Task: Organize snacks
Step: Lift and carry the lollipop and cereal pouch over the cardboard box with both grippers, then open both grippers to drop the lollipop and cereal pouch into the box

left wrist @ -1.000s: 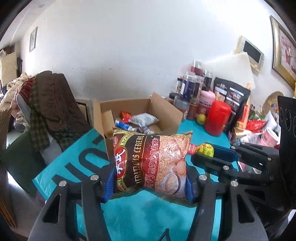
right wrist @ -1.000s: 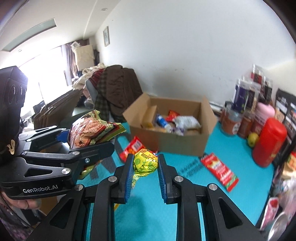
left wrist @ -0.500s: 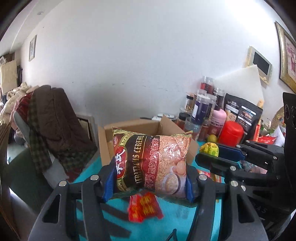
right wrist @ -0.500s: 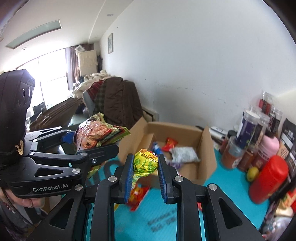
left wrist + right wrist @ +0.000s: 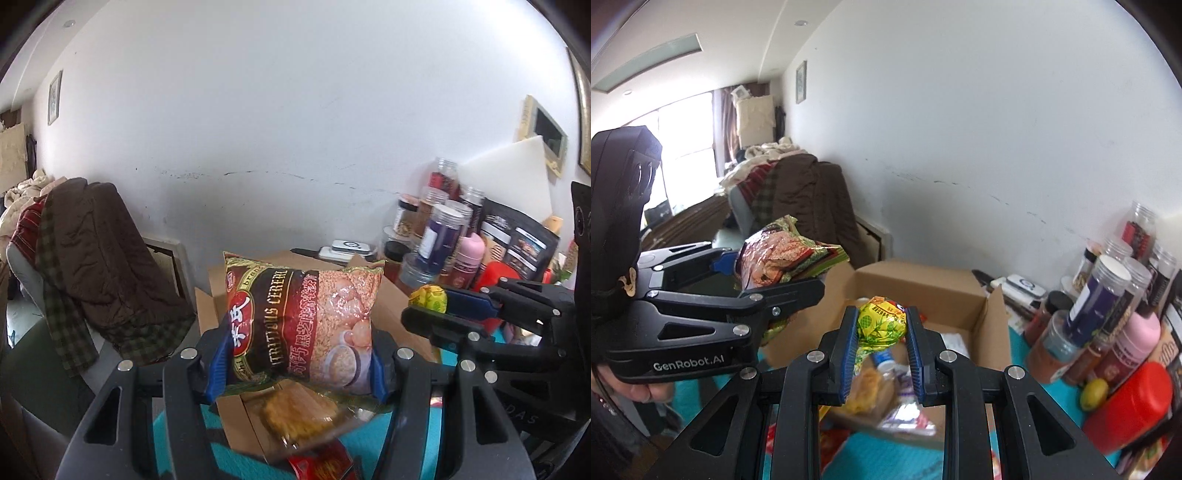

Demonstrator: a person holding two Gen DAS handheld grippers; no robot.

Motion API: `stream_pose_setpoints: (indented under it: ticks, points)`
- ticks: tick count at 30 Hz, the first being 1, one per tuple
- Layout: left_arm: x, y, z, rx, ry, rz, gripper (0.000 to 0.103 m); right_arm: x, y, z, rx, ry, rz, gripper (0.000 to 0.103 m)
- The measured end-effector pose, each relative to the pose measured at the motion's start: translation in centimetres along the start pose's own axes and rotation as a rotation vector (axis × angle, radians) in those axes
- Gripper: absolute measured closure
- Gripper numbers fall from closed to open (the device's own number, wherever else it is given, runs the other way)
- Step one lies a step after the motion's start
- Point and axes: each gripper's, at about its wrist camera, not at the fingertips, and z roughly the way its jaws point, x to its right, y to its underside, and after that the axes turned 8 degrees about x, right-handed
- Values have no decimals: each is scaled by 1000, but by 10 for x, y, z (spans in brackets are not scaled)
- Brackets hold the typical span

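My left gripper is shut on a red and brown cereal bag, held upright in front of the open cardboard box. The bag and left gripper also show in the right wrist view. My right gripper is shut on a small yellow-green wrapped snack, held over the near edge of the cardboard box, which holds several snack packets. The snack also shows in the left wrist view.
Jars and bottles, a red canister and a yellow fruit crowd the teal table right of the box. A red packet lies in front of the box. A chair draped with clothes stands at left.
Both grippers have moved forward toward the box with their loads still held. The box now looks closer and lower in both views.
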Motion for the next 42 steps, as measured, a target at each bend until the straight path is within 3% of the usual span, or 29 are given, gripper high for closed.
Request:
stream_pose_setpoints:
  ticks: [18, 27, 37, 39, 41, 42]
  points:
    - [-31, -5, 104, -118, -57, 31, 44, 37, -4, 109, -185, -10, 2, 78]
    - [-33, 18, 151, -260, -105, 60, 44, 50, 16, 157, -322, 17, -3, 78]
    - [-34, 27, 168, -339, -140, 75, 43, 60, 28, 174, -389, 23, 11, 77]
    - [-34, 27, 170, -351, -156, 74, 38, 62, 29, 174, -395, 35, 16, 71]
    - [-35, 27, 172, -364, -164, 58, 35, 62, 29, 173, -401, 52, 19, 52]
    - [-35, 27, 172, -368, -167, 49, 31, 63, 29, 172, -404, 59, 20, 50]
